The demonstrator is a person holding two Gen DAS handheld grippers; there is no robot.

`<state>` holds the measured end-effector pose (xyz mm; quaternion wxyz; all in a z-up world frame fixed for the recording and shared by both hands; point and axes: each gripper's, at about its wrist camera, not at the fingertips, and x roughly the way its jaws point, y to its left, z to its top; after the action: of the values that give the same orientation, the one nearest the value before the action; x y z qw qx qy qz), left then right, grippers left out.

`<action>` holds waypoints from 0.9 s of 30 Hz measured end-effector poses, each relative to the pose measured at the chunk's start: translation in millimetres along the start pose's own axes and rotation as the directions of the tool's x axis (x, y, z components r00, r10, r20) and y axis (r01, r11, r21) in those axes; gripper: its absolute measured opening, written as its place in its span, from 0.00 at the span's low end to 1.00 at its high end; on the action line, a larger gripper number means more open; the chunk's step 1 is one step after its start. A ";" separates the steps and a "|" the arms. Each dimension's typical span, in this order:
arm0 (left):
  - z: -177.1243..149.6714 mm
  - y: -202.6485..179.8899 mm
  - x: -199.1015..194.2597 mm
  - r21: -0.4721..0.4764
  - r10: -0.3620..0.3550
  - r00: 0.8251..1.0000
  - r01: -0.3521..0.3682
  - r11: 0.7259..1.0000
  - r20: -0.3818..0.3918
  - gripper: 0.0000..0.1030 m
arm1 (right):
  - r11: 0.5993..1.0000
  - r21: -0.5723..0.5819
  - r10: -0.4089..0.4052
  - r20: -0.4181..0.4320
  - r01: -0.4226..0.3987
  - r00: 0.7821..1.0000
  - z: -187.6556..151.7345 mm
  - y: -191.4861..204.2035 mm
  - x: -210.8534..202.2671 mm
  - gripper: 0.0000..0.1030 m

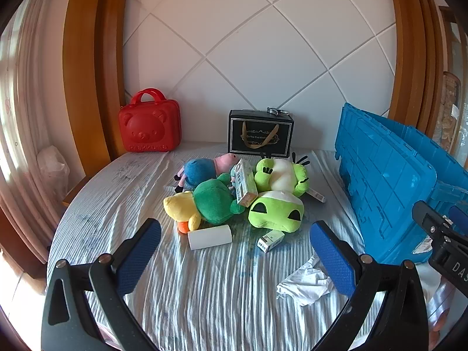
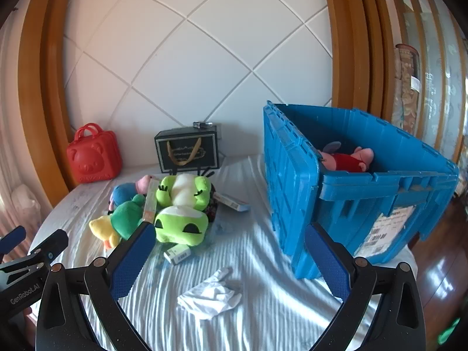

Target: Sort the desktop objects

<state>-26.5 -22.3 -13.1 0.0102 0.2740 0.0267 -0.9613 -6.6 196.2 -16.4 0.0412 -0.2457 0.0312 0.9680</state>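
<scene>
A pile of plush toys lies mid-table: a light green frog [image 1: 276,209] [image 2: 181,223], a green and yellow plush [image 1: 204,204] [image 2: 117,222], a blue and pink pig [image 1: 201,166], and a second frog [image 1: 280,175]. Small boxes [image 1: 270,240] [image 2: 177,253] and a white roll [image 1: 210,237] lie beside them. The open blue crate [image 2: 351,181] [image 1: 380,181] holds a pink plush in red [image 2: 346,159]. My left gripper [image 1: 235,250] is open and empty, short of the pile. My right gripper [image 2: 229,256] is open and empty above a crumpled white cloth [image 2: 210,295] [image 1: 305,283].
A red bear case [image 1: 149,122] [image 2: 93,158] and a black gift box [image 1: 260,133] [image 2: 188,152] stand against the white back wall. The table has a striped white cloth [image 1: 204,292]. The right gripper's body shows at the left wrist view's right edge [image 1: 441,234].
</scene>
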 end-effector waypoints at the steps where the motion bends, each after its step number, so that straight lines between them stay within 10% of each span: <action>1: 0.1 0.6 0.8 0.000 0.000 1.000 0.000 1.000 0.000 1.00 | 1.000 0.000 0.000 0.000 0.000 1.000 0.5 0.8 0.6 1.00; 27: -18.2 45.5 55.2 0.006 0.078 0.988 -0.078 0.997 -0.130 1.00 | 0.997 -0.037 0.062 -0.132 -0.067 0.989 -17.2 36.1 54.8 1.00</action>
<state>-62.3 -67.0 -59.7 0.0458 0.3371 0.0163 -0.9402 -49.9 162.4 -56.3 0.0026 -0.3084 0.0219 0.9510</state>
